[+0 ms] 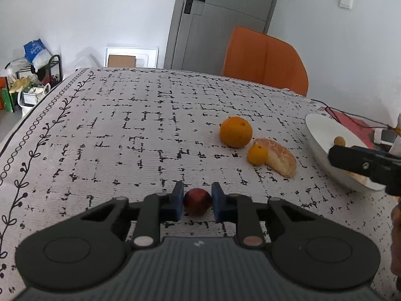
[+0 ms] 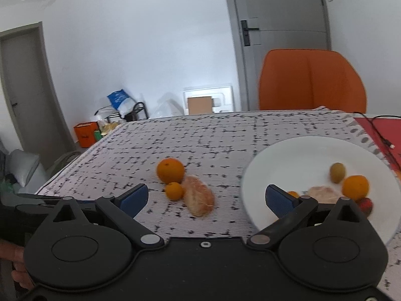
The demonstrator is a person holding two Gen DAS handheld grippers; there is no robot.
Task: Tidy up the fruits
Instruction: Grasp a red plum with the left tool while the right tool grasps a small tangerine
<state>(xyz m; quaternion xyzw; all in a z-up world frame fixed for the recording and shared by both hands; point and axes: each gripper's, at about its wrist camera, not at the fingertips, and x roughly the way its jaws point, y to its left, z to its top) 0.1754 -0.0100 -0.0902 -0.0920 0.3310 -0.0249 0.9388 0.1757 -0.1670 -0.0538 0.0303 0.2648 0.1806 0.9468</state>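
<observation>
White walls and a grey door (image 1: 200,25) stand behind the tabletop (image 1: 112,130), which is covered in a pale cloth printed with broken black lines and a vine border.

At the near edge of that cloth, my left claw (image 1: 197,202) is clenched on a small, dark red round fruit (image 1: 197,200); both blue pads press its sides, and the fruit sits low against the cloth. Whether it still touches the cloth I cannot tell.

Further out and to the right lie three loose pieces, close together: a large round orange (image 1: 236,131), a small round orange (image 1: 257,154) just in front of it, and a pale peeled citrus segment with white netting (image 1: 279,159) touching the small one.

Beyond those, at the right edge, sits a shallow white plate (image 2: 300,150). On it I see a small olive-green oval fruit (image 2: 337,172), another round orange (image 2: 355,187), a second peeled pale segment (image 2: 323,193), a red fruit (image 2: 365,205) at the near rim, and a sliver of something orange partly hidden behind my claw's finger.

My right claw (image 2: 210,198) is released, its blue pads spread wide with nothing between them; one pad hangs over the cloth, the other over the plate's near side.

An orange upholstered chair (image 2: 313,80) stands at the far side, and a black cable (image 2: 376,130) trails over a red mat past the plate.
</observation>
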